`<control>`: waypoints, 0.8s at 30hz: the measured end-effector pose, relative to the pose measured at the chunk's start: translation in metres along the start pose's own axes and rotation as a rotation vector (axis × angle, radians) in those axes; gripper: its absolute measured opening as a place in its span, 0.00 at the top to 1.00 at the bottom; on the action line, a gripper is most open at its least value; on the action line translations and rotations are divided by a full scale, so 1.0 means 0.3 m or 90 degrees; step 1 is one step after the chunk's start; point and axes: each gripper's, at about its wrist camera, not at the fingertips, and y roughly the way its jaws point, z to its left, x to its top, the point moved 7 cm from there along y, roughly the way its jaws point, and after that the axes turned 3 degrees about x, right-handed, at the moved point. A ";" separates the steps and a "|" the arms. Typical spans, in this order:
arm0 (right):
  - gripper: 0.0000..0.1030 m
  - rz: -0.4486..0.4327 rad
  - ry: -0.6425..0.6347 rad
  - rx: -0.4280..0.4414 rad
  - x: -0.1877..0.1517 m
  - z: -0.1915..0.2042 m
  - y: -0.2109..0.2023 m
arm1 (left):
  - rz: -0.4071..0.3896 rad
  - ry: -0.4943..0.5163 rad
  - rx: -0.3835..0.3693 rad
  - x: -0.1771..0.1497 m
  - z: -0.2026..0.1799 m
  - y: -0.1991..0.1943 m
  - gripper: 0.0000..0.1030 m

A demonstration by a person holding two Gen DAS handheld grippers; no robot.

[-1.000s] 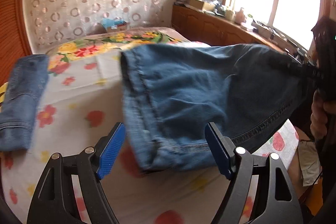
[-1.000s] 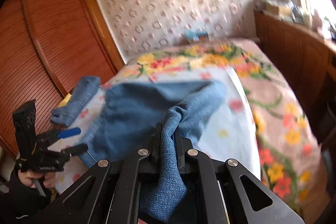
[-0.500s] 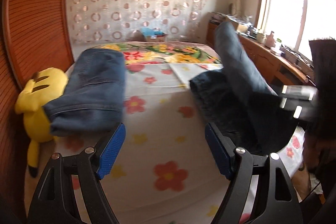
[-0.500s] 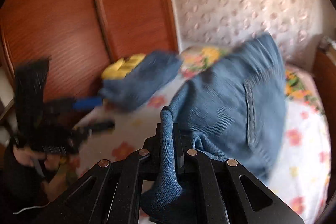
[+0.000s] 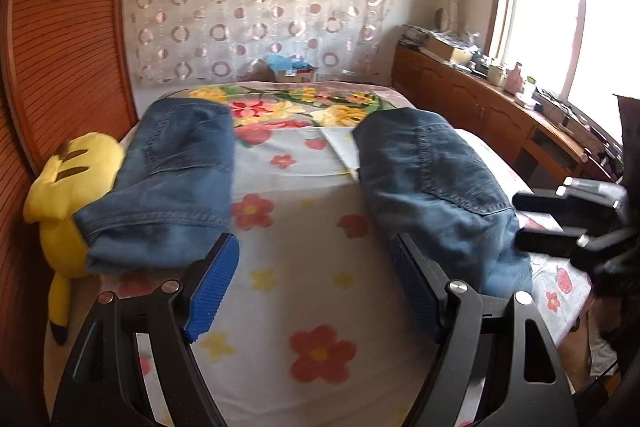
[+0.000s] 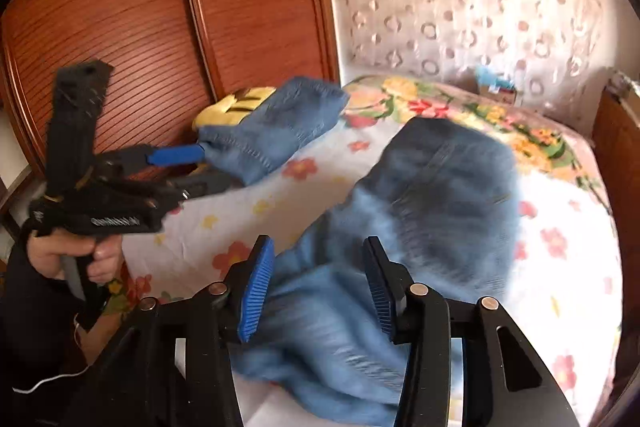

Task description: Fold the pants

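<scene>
Denim: 2 pairs of pants point(image 5: 432, 179) point(image 5: 168, 179) on 1 bed point(image 5: 296, 259); both tongs point(image 5: 314, 291) point(image 6: 316, 283) gape, holding nothing.

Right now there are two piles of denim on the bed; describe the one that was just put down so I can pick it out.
Start at the flowered bed and go to its window side, away from the wooden wardrobe. The jeans lie there, right in front of the open right gripper. Unlike the other folded jeans, they do not lean against the yellow plush toy.

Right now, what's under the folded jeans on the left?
The folded jeans partly rest on a yellow plush toy and the flowered bedsheet. Anything else beneath is covered.
</scene>
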 end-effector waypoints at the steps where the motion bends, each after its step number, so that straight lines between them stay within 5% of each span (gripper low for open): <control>1: 0.49 -0.008 -0.001 -0.014 -0.001 -0.020 -0.017 | 0.002 0.006 -0.005 0.010 -0.017 0.016 0.24; 9: 0.41 0.005 0.042 -0.115 -0.023 -0.224 0.063 | 0.046 0.057 -0.030 0.073 -0.157 0.187 0.24; 24: 0.27 0.074 0.127 -0.008 0.054 -0.392 0.399 | 0.131 0.074 -0.055 0.133 -0.206 0.463 0.24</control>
